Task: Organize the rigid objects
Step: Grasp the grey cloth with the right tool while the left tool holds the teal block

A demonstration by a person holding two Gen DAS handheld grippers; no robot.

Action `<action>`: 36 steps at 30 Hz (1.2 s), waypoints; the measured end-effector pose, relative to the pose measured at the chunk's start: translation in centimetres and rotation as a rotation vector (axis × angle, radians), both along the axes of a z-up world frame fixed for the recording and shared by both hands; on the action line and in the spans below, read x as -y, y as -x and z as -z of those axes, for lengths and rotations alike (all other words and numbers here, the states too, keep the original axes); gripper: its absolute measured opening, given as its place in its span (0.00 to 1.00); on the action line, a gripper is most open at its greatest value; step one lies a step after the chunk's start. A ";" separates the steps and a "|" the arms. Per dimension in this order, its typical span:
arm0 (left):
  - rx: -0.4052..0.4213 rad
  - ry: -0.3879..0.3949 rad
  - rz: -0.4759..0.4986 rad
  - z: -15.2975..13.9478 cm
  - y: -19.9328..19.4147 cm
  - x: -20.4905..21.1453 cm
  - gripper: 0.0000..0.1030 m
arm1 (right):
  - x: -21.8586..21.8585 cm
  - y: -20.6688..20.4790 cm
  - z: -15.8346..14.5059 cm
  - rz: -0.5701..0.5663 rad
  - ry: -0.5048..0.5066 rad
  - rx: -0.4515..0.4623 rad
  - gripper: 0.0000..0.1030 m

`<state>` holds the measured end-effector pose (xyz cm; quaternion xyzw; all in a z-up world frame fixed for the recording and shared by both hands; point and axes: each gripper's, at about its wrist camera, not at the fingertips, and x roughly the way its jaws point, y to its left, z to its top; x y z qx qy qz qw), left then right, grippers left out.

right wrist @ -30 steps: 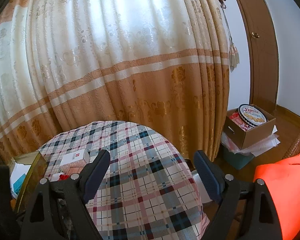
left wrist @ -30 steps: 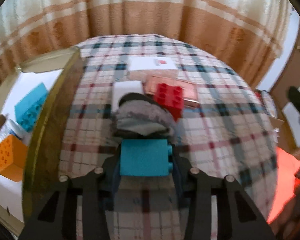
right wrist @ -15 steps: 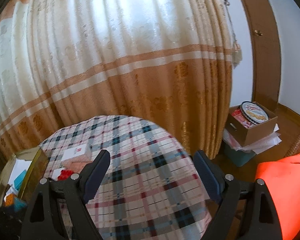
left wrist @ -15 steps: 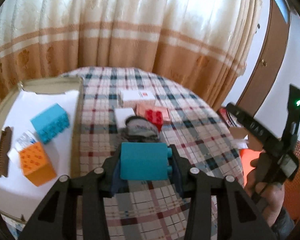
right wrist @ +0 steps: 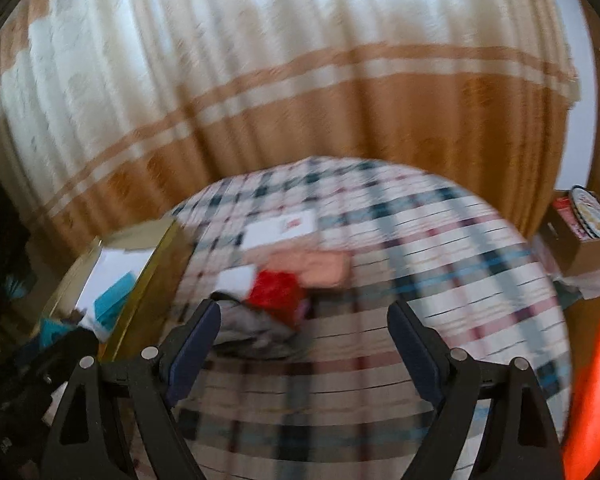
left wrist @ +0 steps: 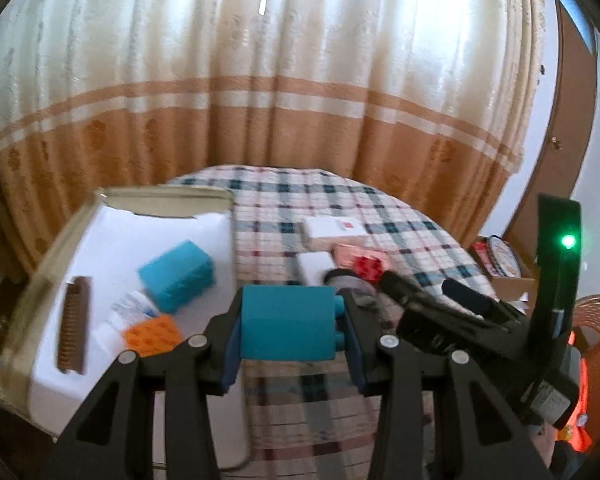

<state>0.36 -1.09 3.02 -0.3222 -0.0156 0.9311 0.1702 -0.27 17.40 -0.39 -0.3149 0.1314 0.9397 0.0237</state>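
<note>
Now the open white-lined box (left wrist: pixel 112 236), formerly at the left edge of the left wrist view, fills its 9 o'clock side, and the right gripper (left wrist: pixel 428 292) has entered at 3 o'clock. The left gripper (left wrist: pixel 290 330) is closed narrowly on a teal studded plastic block (left wrist: pixel 286 326), studs toward 3 o'clock. The right gripper's jaws stand wide and empty; a red studded plastic block (right wrist: pixel 276 292) lies at 12 o'clock beyond them, on the plaid tablecloth (right wrist: pixel 440 264).

A: What can't you make out?
B: The right wrist view is smeared; the red block (right wrist: pixel 275 292) and grey bundle (right wrist: pixel 256 330) blur together.
A: And the left?
B: The held teal block (left wrist: pixel 287 323) hides the bench (left wrist: pixel 400 216) behind it.
</note>
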 end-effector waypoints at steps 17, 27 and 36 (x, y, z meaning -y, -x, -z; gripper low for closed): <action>0.029 -0.038 -0.088 0.4 1.0 3.9 0.41 | 5.3 6.8 3.7 -0.034 -0.052 0.240 0.85; 0.024 -0.023 -0.106 0.4 1.0 4.2 0.41 | 4.6 6.5 3.5 -0.028 -0.053 0.246 0.72; 0.029 -0.018 -0.121 0.6 1.2 4.7 0.41 | 4.1 3.7 2.1 -0.034 0.003 0.207 0.71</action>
